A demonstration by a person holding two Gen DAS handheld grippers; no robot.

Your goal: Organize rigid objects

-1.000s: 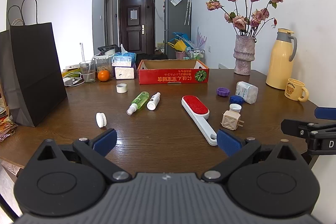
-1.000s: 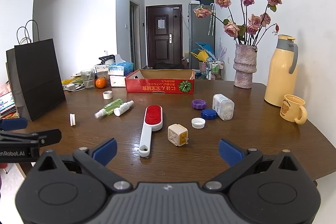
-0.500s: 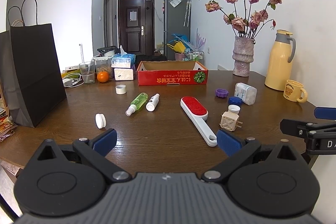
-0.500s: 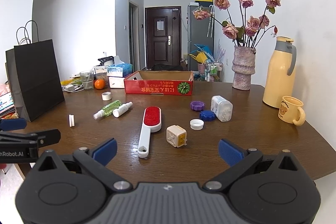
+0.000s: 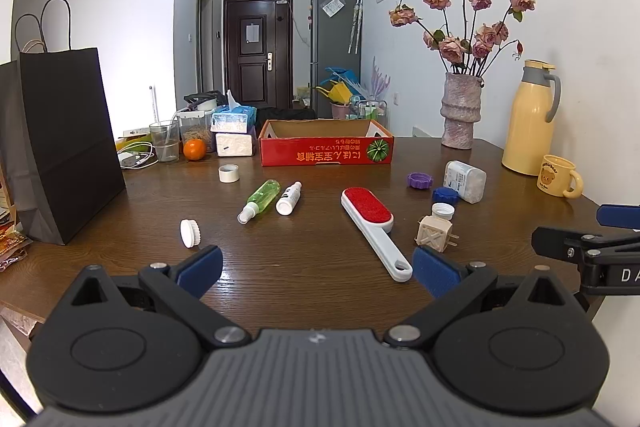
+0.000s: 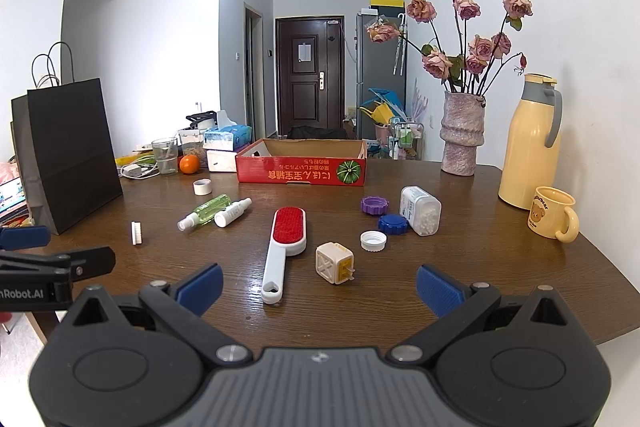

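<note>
Two handheld grippers hover side by side above the near edge of a dark wooden table. The left gripper (image 5: 316,269) has its blue-padded fingers spread wide with nothing between them; the right gripper (image 6: 318,285) is spread just as wide and equally empty.

Closest in, a lint brush (image 6: 285,245) with a red pad and white handle lies near the middle of the near edge, handle toward the viewer. Just right of it sits a cream plug adapter (image 6: 334,263), prongs pointing right. A white cap (image 6: 373,240) lies beyond it. Toward the left edge, a white ridged cap (image 5: 190,233) stands on its rim, well apart from the rest.

Mid-table, a green spray bottle (image 5: 259,199) and a small white bottle (image 5: 289,197) lie side by side. To the right are a blue cap (image 6: 393,224), a purple cap (image 6: 375,205) and a clear pill bottle (image 6: 420,211) on its side. A roll of tape (image 5: 229,173) sits farther back on the left.

At the far edge, an open red cardboard box (image 5: 326,149) stands empty (likely the place for the loose items).

Nothing is gathered yet. A sensible first pick seems to be the brush: close the fingers across its narrow handle rather than the wide pad, and lift it level before carrying it over the bottles.
</note>
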